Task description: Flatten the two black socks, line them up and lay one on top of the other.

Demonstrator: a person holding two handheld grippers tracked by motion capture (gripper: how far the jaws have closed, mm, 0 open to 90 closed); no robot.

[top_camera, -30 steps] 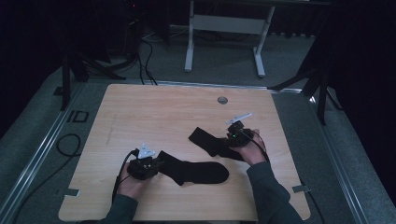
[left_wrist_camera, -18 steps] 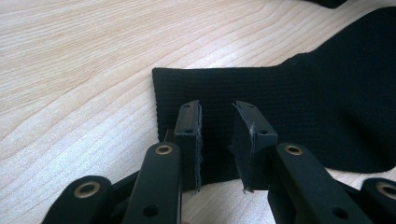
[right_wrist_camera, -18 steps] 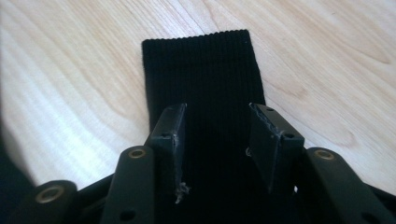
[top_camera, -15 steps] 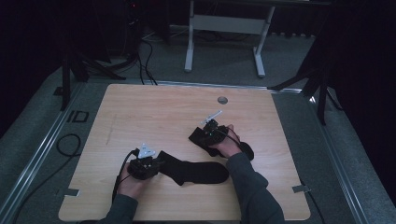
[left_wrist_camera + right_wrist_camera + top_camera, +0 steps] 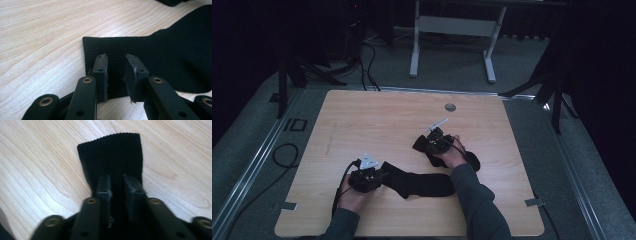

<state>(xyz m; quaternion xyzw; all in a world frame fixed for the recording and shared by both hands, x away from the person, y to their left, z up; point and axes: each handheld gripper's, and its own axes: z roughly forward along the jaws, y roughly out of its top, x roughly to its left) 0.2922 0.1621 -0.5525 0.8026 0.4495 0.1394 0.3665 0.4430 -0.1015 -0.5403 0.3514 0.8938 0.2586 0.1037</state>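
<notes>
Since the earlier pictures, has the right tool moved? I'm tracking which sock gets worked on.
Yes. The right tool has shifted left, away from the table's right edge, onto the far sock; its jaws have just been closing, with sock between them.

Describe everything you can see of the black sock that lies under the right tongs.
The black sock is a dark ribbed knit, flat on the wooden table, slanting from its cuff near the middle towards the right edge. The straight-edged cuff points away from the person. The right tongs rest on it, jaws just narrowed, fabric between them; whether they pinch it is unclear. It lies apart from the other sock.
</notes>
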